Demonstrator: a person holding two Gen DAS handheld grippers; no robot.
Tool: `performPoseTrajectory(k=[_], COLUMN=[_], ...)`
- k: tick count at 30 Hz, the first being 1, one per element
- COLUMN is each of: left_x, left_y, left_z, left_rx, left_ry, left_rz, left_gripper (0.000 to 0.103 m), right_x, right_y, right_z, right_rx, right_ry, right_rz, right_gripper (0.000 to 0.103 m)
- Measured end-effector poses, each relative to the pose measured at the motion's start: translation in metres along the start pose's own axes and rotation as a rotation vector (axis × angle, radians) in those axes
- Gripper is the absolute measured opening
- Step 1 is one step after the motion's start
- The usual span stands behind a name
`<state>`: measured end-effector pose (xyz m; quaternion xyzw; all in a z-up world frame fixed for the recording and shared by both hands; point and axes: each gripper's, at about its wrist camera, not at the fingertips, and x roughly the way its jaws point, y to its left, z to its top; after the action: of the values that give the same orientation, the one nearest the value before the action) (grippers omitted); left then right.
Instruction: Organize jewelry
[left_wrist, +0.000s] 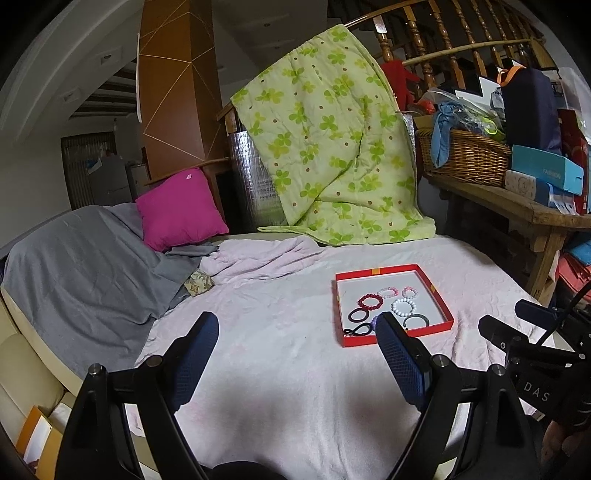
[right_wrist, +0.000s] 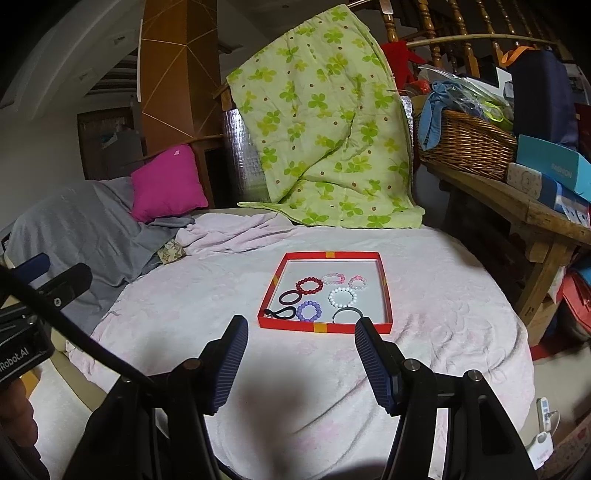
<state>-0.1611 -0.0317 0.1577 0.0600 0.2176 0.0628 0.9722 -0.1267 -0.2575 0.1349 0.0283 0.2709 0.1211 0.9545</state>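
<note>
Both grippers, left (left_wrist: 297, 334) and right (right_wrist: 299, 338), hover empty and open before the red tray (right_wrist: 325, 327) of bracelets (right_wrist: 309, 310) on the bed (right_wrist: 184, 314).

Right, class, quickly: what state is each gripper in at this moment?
Left gripper: open, holding nothing.
Right gripper: open, holding nothing.

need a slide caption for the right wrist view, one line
Right tool open and empty above the pink blanket, facing a red tray holding beaded bracelets and dark rings.
</note>
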Motion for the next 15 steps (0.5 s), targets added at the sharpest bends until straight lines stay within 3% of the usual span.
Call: performPoseTrajectory(k=[15], left_x=[-0.0029], left_y=[0.0043], left_z=[0.0011], left_rx=[-0.011], left_ry=[-0.004], left_rz=[0.001], left_gripper=[0.087], right_x=[-0.0051], right_y=[0.0062], right_z=[0.0012], right_rx=[-0.011], right_ry=[-0.007], right_rz=[-0.001], right_gripper=[0.065])
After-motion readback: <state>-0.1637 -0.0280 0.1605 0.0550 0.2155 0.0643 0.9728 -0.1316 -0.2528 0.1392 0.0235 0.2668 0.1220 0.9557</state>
